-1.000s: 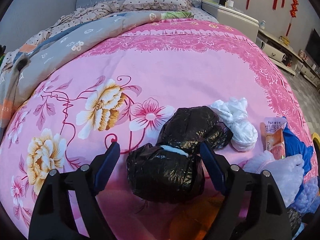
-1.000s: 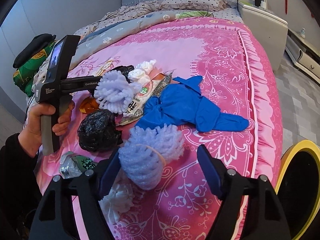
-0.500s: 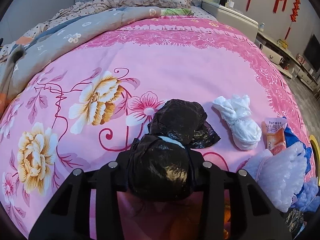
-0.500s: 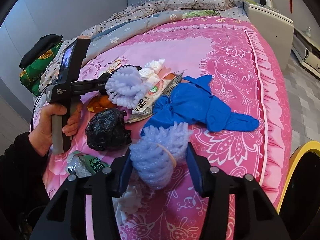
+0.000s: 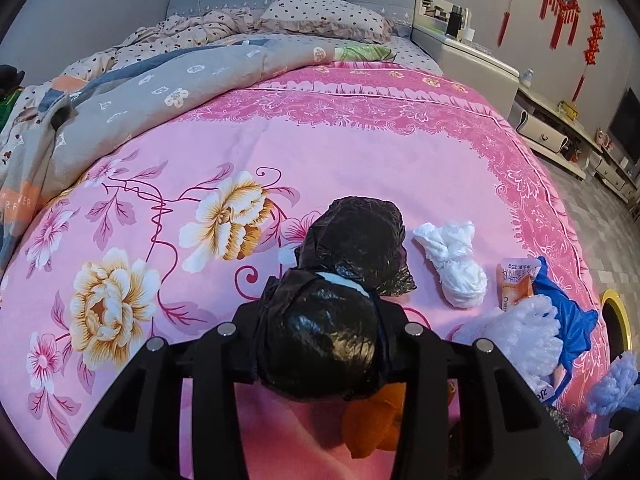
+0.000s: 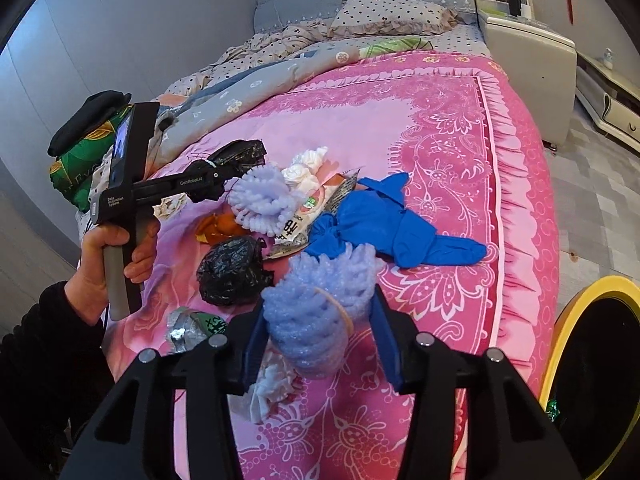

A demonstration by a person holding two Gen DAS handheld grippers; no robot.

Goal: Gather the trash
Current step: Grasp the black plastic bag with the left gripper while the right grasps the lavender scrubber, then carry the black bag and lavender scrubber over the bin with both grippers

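Two hand-held grippers are at work over a bed [image 5: 360,168] spread with a pink flowered cover. The left hand-held gripper [image 5: 320,344] is clenched on a black plastic bundle [image 5: 320,344], its jaws pressed against both sides. The right hand-held gripper [image 6: 320,336] grasps a lavender foam-net wad [image 6: 316,320] bound with a rubber band, the blue pads tight against it.

Counted on the cover: three black bundles in all, the held one, a second black bundle [image 5: 358,240] just behind it, and a third black bundle [image 6: 232,272] seen in the right wrist view. Two lavender foam nets: the held one and another foam net [image 6: 260,200] beside the left tool. One knotted white bag [image 5: 452,268], one orange snack wrapper [image 5: 516,284], one blue glove heap [image 6: 384,220], one crushed can [image 6: 192,328], one piece of orange peel [image 5: 372,420] and one white foam scrap [image 6: 268,392] under the right jaws.

A person's hand [image 6: 112,256] in a black sleeve grips the left tool's handle. A yellow-rimmed bin [image 6: 592,360] stands at the bed's right edge. At the head lie a grey quilt [image 5: 180,92] and a dotted pillow [image 5: 324,16]. A pale bedside cabinet [image 5: 472,64] stands beyond, and red hangings [image 5: 560,4] decorate the wall.
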